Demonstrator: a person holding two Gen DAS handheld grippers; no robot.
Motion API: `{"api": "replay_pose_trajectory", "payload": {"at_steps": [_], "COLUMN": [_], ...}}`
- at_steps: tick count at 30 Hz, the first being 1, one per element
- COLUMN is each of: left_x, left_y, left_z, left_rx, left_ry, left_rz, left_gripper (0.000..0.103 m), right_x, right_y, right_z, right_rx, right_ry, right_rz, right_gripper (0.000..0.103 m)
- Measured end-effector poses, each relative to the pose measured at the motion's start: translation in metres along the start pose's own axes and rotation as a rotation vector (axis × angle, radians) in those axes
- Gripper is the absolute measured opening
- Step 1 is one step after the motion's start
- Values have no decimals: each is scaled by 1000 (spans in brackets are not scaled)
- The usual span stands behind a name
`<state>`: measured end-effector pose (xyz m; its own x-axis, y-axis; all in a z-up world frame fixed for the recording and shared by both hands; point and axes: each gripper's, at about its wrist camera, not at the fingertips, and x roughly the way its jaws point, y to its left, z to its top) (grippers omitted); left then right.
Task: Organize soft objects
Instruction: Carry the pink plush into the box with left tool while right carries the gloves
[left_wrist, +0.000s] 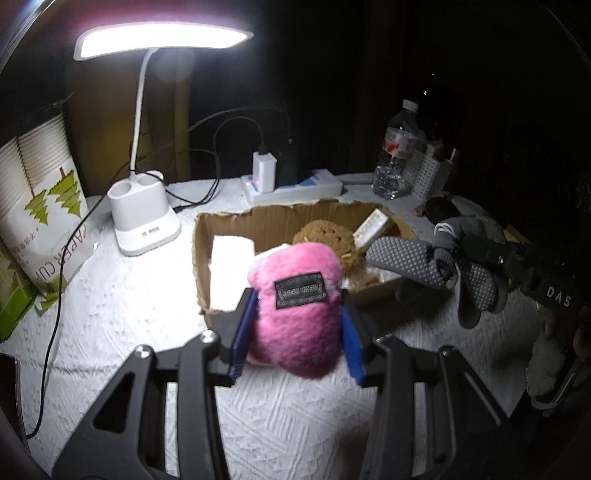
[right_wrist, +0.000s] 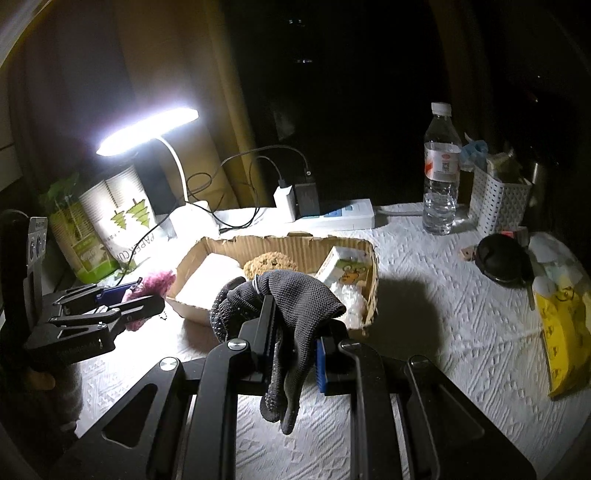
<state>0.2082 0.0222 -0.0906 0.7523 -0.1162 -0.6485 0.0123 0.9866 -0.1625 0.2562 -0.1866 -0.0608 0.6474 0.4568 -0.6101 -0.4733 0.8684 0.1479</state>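
free: white cloth (right_wrist: 443, 314) right of box (right_wrist: 295, 242) | blocked: lamp (left_wrist: 144, 218) left

pink plush (left_wrist: 295, 317): clamped, lifted | grey dotted glove (right_wrist: 291, 314): clamped, dangling

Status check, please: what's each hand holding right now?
Left tool shut on fuzzy pink plush toy. Right tool shut on dark grey dotted gloves. Torn cardboard box ahead, path clear.
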Motion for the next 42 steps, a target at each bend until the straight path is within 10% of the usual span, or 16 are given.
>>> {"api": "replay_pose_trajectory", "payload": {"at_steps": [42], "left_x": [107], "left_y": [26], "left_z": [23], "left_rx": [-67], "left_ry": [129], "left_rz": [72], "left_gripper": [45], "right_x": [138], "right_y": [-18], "right_z": [11], "right_rx": [-98], "right_ry": [250], "right_rz": [-45], "right_gripper": [19]}}
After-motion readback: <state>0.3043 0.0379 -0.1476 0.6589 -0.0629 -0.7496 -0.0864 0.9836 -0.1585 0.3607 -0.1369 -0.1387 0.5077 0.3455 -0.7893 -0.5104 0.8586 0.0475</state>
